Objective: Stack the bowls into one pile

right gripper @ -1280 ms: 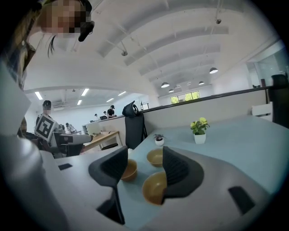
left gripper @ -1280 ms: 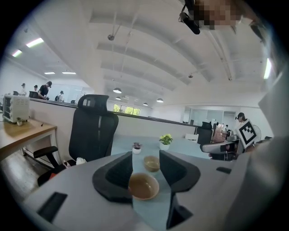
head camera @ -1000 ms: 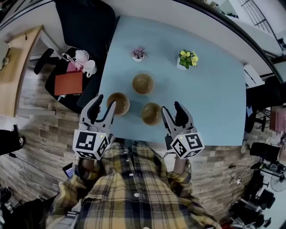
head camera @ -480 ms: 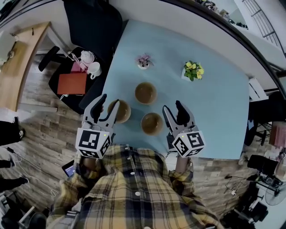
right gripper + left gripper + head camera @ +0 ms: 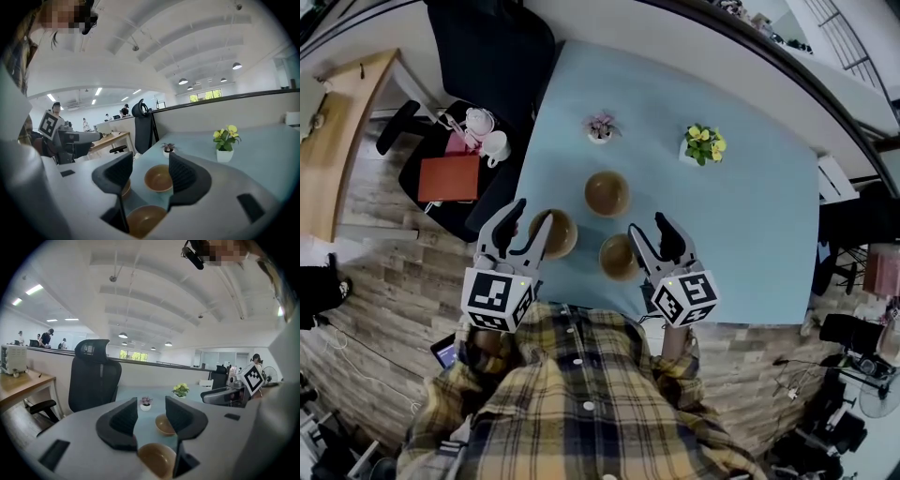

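- Since a second ago, the right hand-held gripper [image 5: 647, 226] has slid left, over the near-right bowl [image 5: 617, 258]; its jaws are spread and empty.
- The left hand-held gripper [image 5: 532, 212] hovers at the near-left bowl [image 5: 555, 234], jaws likewise apart.
- Nothing is stacked yet: three bowls sit apart on the desk [image 5: 741, 216], the far bowl [image 5: 607, 193] beyond the grippers.
- Two flower pots: pink plant [image 5: 600, 127], yellow plant [image 5: 700, 143].

Three bowls [image 5: 607, 193] [image 5: 553, 232] [image 5: 619, 255], two potted plants [image 5: 600, 127] [image 5: 703, 143], two claws [image 5: 532, 212] [image 5: 648, 225].
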Motion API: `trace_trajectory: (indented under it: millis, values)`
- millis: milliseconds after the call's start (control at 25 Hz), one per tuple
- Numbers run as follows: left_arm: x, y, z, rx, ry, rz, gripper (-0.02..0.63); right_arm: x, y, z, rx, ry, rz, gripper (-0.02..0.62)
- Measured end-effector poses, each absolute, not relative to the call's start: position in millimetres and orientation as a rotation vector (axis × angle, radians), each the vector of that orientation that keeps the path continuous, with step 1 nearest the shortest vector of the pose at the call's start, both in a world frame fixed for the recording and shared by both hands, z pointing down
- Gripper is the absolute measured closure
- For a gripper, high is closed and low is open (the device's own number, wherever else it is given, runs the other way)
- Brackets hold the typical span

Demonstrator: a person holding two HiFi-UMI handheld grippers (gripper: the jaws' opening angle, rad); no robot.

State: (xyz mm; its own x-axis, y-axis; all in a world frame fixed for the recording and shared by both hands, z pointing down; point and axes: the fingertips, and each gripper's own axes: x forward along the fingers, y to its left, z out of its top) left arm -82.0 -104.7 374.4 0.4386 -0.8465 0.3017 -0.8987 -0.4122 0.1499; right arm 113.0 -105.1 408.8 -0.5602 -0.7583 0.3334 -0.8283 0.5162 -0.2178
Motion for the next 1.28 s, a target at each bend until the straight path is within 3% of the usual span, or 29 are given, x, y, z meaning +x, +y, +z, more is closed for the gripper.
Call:
trace_trajectory:
  millis: [840,1280]
  values:
    - [-57.1,-90.0,411.8,2.436,-1.301,0.363,0.434,128.6,-65.4,505.2,1.246,-2.245,0.563,0.371]
    - [-40.6,-86.2,423.8,2.452,-1.235,0.398,0.442,154.4,-58.1,552.8,1.314,-2.163,0.821,0.371]
